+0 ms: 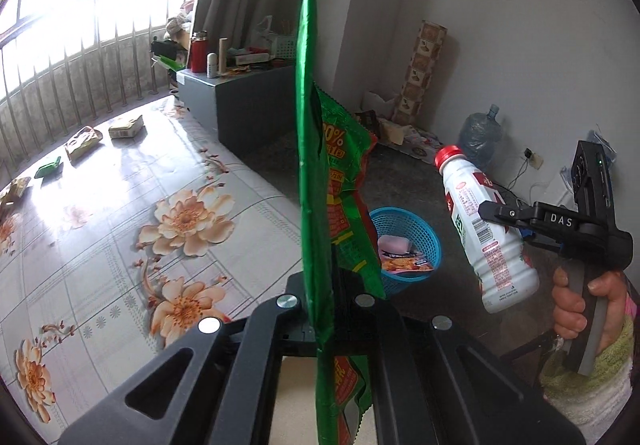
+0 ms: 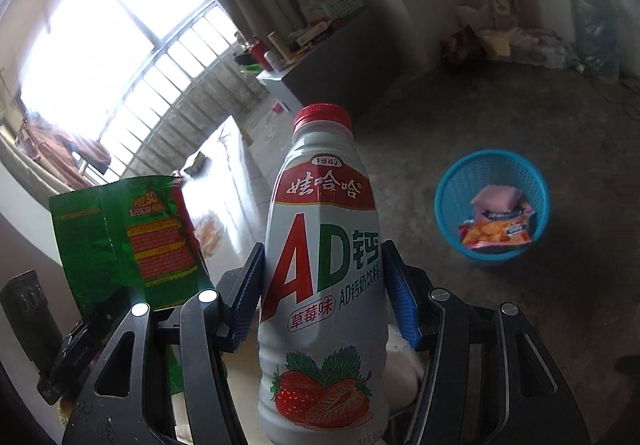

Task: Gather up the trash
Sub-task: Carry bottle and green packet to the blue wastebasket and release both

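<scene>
My left gripper (image 1: 326, 309) is shut on a green snack wrapper (image 1: 316, 173) that stands edge-on straight up between the jaws; the wrapper also shows in the right wrist view (image 2: 128, 241). My right gripper (image 2: 324, 285) is shut on a white strawberry-milk bottle (image 2: 324, 285) with a red cap, held upright; the bottle (image 1: 488, 229) and right gripper (image 1: 504, 215) also show at the right of the left wrist view. A blue mesh trash basket (image 1: 434, 241) stands on the dark floor below and ahead, with wrappers inside; in the right wrist view the basket (image 2: 444, 205) lies to the right of the bottle.
A bed with a floral sheet (image 1: 120, 205) lies to the left, with several packets (image 1: 84, 141) near its far edge. A grey cabinet (image 1: 236, 101) with clutter stands behind. A water jug (image 1: 480, 133) and a patterned roll (image 1: 420, 73) stand by the wall.
</scene>
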Demonstrator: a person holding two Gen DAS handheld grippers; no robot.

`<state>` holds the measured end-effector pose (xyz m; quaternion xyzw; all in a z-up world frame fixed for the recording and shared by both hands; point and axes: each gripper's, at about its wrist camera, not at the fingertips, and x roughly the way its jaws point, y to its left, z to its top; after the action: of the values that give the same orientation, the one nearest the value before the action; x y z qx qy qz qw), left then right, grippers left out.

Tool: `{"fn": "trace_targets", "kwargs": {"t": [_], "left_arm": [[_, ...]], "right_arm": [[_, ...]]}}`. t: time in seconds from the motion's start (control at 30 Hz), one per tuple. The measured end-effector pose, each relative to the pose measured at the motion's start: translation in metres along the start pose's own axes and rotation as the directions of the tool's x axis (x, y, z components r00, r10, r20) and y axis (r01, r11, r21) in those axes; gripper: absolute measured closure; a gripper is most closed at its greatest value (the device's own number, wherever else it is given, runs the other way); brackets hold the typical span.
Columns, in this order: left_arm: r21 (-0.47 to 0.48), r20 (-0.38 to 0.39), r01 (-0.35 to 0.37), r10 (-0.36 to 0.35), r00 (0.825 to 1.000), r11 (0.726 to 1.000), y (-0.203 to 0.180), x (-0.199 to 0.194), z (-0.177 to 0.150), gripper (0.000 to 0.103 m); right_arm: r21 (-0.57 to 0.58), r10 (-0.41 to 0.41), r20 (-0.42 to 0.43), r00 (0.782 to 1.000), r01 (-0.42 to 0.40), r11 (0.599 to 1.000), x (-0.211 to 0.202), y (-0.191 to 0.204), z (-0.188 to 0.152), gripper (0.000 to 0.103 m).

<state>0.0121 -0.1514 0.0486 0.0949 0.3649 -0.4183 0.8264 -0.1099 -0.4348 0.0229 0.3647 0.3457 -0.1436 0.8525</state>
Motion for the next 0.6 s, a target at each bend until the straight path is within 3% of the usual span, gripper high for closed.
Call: {"fn": "trace_targets", "kwargs": {"t": [0.17, 0.27, 0.33, 0.4, 0.6], "left_arm": [[0.073, -0.081, 0.084, -0.078, 0.994, 0.994, -0.047, 0.06, 0.023, 0.103], [0.066, -0.163, 0.153, -0.141, 0.977, 0.986, -0.067, 0.109, 0.038, 0.103], [0.026, -0.239, 0.197, -0.185, 0.953, 0.98, -0.08, 0.148, 0.049, 0.102], [-0.038, -0.334, 0.222, -0.222, 0.916, 0.974, -0.087, 0.196, 0.06, 0.102], [-0.056, -0.507, 0.181, -0.184, 0.842, 0.982, -0.119, 0.317, 0.077, 0.102]], "right_arm": [[0.168, -0.096, 0.006, 0.995, 0.094, 0.981, -0.007, -0.078, -0.009, 0.049], [0.257, -0.119, -0.008, 0.993, 0.117, 0.959, -0.005, -0.117, -0.013, 0.049], [0.304, -0.124, -0.015, 0.992, 0.122, 0.945, 0.0, -0.138, -0.01, 0.049], [0.348, -0.116, -0.024, 0.993, 0.117, 0.93, 0.013, -0.156, -0.006, 0.049], [0.387, -0.113, -0.06, 0.992, 0.128, 0.913, 0.053, -0.192, 0.025, 0.049]]}}
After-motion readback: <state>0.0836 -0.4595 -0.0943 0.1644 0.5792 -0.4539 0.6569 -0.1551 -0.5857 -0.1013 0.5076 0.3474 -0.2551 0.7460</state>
